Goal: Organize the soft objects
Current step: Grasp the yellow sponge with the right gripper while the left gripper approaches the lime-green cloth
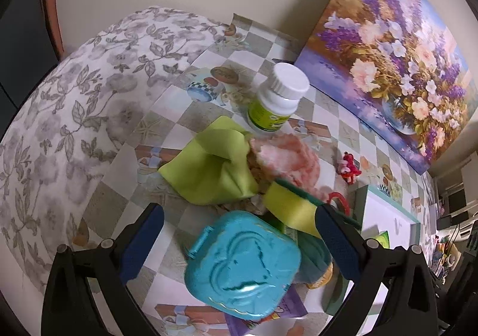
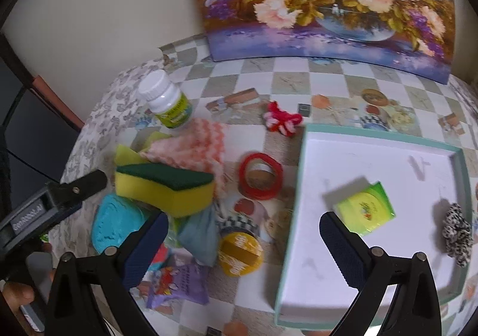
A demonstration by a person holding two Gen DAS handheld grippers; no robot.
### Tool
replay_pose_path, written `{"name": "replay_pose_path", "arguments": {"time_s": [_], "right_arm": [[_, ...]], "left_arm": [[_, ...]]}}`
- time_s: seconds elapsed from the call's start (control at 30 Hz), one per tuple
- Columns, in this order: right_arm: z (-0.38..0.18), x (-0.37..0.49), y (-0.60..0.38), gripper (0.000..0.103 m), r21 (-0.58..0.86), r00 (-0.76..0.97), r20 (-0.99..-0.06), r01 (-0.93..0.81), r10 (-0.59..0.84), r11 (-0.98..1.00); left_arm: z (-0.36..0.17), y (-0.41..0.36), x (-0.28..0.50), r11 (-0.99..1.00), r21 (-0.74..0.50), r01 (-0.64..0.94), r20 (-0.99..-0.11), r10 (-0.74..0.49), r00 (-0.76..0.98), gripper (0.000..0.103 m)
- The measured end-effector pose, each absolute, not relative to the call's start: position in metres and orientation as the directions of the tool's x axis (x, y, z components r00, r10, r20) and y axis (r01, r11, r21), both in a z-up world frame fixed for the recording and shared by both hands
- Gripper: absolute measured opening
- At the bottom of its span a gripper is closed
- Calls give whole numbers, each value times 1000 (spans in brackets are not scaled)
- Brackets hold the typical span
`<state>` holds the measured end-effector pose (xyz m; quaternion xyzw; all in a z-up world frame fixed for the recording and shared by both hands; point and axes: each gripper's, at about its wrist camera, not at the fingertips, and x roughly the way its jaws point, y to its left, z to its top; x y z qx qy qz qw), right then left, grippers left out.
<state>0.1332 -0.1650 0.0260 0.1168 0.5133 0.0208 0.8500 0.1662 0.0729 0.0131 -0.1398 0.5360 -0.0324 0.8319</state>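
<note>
A yellow sponge with a green scrub top (image 2: 164, 188) lies on a pile with a pink-and-white cloth (image 2: 191, 147), a lime cloth (image 1: 212, 161) and a grey-blue pouch (image 2: 198, 236). The sponge also shows in the left wrist view (image 1: 291, 206). A white box lid (image 2: 397, 153) at right holds a green packet (image 2: 364, 209) and a black-and-white scrunchie (image 2: 457, 233). My left gripper (image 1: 239, 241) is open above a turquoise case (image 1: 243, 265). My right gripper (image 2: 243, 247) is open and empty above the table beside the lid.
A white pill bottle (image 2: 167, 101), a red ring (image 2: 261, 176), a red-and-white knitted toy (image 2: 282, 120), a yellow round tin (image 2: 240, 252) and a purple packet (image 2: 179, 283) lie on the checked tablecloth. A flower painting (image 2: 328, 1) leans on the back wall.
</note>
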Motion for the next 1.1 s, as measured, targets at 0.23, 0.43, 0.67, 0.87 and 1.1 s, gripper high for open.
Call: {"name": "replay_pose_path", "arguments": {"time_s": [0.23, 0.43, 0.67, 0.87, 1.1], "right_arm": [[19, 144, -151, 90, 288, 479, -846, 39, 235, 957], [7, 154, -139, 73, 323, 461, -841, 6, 284, 946], [-3, 162, -129, 41, 356, 443, -834, -23, 329, 934], [-3, 162, -129, 38, 364, 442, -831, -28, 338, 931], [10, 160, -136, 35, 387, 469, -810, -26, 353, 922]], "left_arm": [[4, 89, 174, 958, -262, -120, -892, -193, 409, 101], [-4, 101, 182, 959, -252, -132, -901, -183, 393, 101], [-14, 112, 190, 958, -244, -150, -913, -174, 370, 101], [-21, 116, 196, 957, -246, -154, -919, -180, 350, 101], [-22, 117, 197, 956, -249, -156, -919, -183, 349, 101]]}}
